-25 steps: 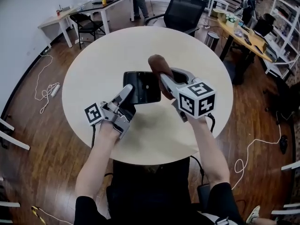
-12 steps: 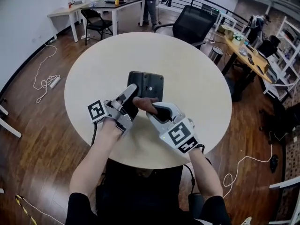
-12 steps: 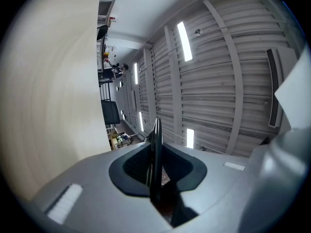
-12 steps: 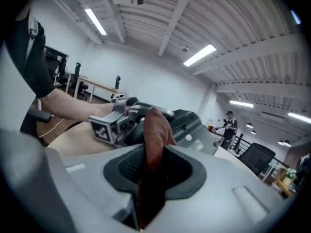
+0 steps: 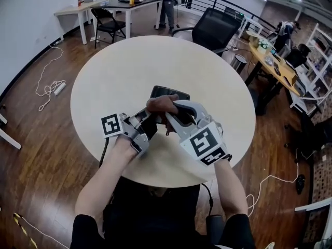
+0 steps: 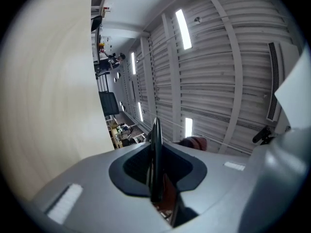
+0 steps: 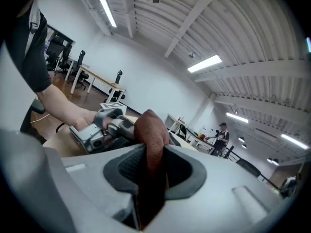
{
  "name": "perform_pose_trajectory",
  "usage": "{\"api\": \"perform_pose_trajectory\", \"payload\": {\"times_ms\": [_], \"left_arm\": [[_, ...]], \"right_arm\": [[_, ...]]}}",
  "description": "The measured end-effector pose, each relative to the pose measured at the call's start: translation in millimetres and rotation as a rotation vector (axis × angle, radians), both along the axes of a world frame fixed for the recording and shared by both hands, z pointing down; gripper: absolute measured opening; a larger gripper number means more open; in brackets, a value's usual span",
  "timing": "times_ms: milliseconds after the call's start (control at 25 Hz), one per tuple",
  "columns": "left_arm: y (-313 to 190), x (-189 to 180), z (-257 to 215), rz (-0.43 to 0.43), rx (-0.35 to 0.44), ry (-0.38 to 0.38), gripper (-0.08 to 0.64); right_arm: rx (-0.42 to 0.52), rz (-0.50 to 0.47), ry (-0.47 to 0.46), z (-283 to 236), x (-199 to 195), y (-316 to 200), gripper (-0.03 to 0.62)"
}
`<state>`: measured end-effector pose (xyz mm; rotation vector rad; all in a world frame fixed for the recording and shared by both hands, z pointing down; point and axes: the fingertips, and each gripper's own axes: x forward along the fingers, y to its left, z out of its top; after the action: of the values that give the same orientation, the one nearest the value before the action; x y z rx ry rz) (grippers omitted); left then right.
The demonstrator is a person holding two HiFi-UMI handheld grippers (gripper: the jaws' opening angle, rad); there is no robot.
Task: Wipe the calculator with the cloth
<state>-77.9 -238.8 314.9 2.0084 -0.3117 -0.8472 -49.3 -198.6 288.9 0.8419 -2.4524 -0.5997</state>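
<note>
The black calculator [image 5: 169,93] is held off the round table [image 5: 129,66], tilted, with its near end in my left gripper [image 5: 147,120]. In the left gripper view it shows edge-on as a thin dark slab [image 6: 155,154] clamped between the jaws. My right gripper [image 5: 169,111] is shut on a brown cloth [image 5: 160,104], which lies against the calculator's near part, just right of the left jaws. In the right gripper view the cloth [image 7: 151,140] bulges out of the jaws, and the left gripper [image 7: 104,127] sits just beyond it. Most of the calculator's face is hidden.
A black office chair [image 5: 217,27] stands behind the table. Desks [image 5: 98,7] line the back wall, and a yellow desk [image 5: 270,48] with clutter is at the right. A cable [image 5: 49,90] lies on the wooden floor at the left. A person [image 5: 167,1] stands far back.
The right gripper has rolled and drawn the cloth from the calculator's far end to its near end. The left gripper has kept its hold, and the calculator now stands more tilted.
</note>
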Motion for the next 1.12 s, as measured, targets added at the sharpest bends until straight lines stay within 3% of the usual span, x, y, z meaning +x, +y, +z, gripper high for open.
{"api": "perform_pose_trajectory", "payload": {"times_ms": [240,360,480,680,920,1120], "left_arm": [[1.3,10.4,8.4,0.104,-0.054,-0.076,0.067],[1.8,14.2,16.8,0.167,-0.103,-0.099,0.069],[0.7,15.9,24.3,0.199,-0.125,-0.129,0.069],[-4.1,13.1,28.2,0.196,-0.121,-0.196,0.069],[-5.5,9.8,21.9,0.138,-0.078,-0.193,0.069],[-19.9,0.5,37.7,0.067,-0.162,-0.112,0.069]], "right_arm": [[-0.076,0.17,-0.078,3.4,48.4,-57.9,0.097],[-0.159,0.28,-0.119,22.9,81.6,-84.5,0.097],[-0.255,0.327,-0.173,45.1,99.1,-95.5,0.097],[-0.356,0.337,-0.209,71.8,107.2,-91.6,0.097],[-0.322,0.333,-0.333,59.5,102.1,-78.5,0.097],[-0.321,0.245,-0.202,86.4,70.8,-58.4,0.097]]}}
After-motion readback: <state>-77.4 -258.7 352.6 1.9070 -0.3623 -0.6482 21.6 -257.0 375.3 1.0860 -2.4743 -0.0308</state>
